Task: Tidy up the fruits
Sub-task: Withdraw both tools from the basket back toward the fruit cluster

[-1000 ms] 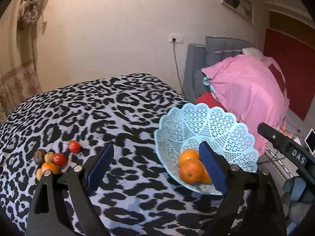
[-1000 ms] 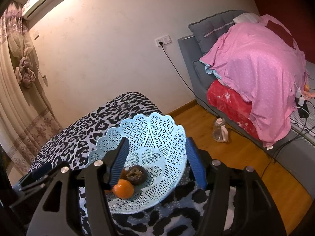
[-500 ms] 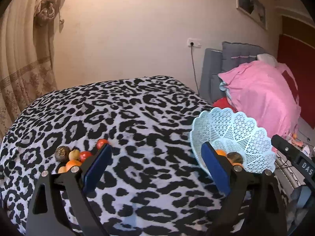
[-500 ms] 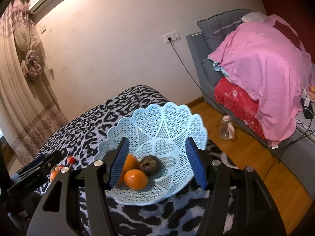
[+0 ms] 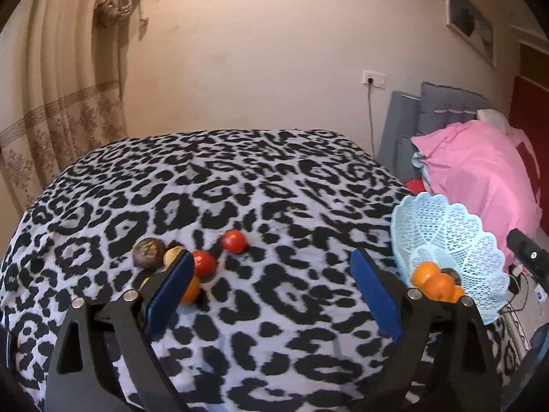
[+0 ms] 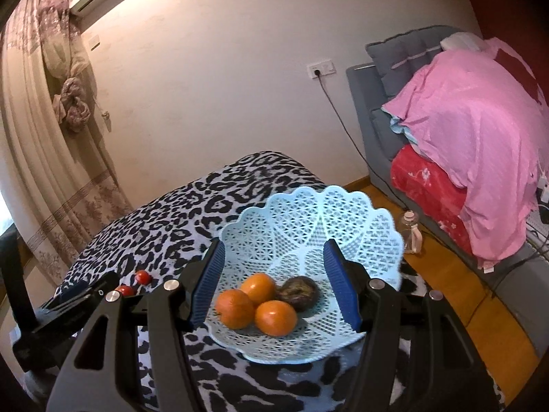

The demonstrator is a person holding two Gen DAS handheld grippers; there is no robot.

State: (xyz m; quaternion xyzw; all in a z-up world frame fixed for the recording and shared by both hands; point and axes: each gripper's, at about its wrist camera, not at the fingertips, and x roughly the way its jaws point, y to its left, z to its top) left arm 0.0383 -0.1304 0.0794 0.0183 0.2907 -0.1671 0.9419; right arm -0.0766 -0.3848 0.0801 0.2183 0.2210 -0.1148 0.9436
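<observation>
Fruits lie in 2 groups on the leopard-print bench (image 5: 274,189). At the left, seen from the left wrist camera, a loose cluster sits together on the cloth: a dark brown wrinkled fruit (image 5: 148,252), a pale yellowish fruit (image 5: 172,254) just beside it, an orange (image 5: 190,291) partly hidden behind the gripper finger, and 2 red fruits, the nearer red fruit (image 5: 204,263) touching the cluster and the farther red fruit (image 5: 234,241) a little apart to its right. The left gripper (image 5: 271,288) hangs above the bench with its jaws spread wide and nothing between them; its left blue pad covers part of the cluster.

Farther right, the pale blue lattice basket (image 6: 346,219) stands near the bench's right edge. It holds 3 oranges (image 6: 258,302) touching each other and 1 dark wrinkled fruit (image 6: 298,292) just behind them. The right gripper (image 6: 272,288) is released too, jaws wide apart, its blue pads framing the basket from either side without gripping anything.

Beyond the bench at the right stands a grey sofa (image 6: 387,68) covered by a pink blanket (image 6: 480,130), and a clear bottle (image 6: 410,231) sits on the wooden floor.
</observation>
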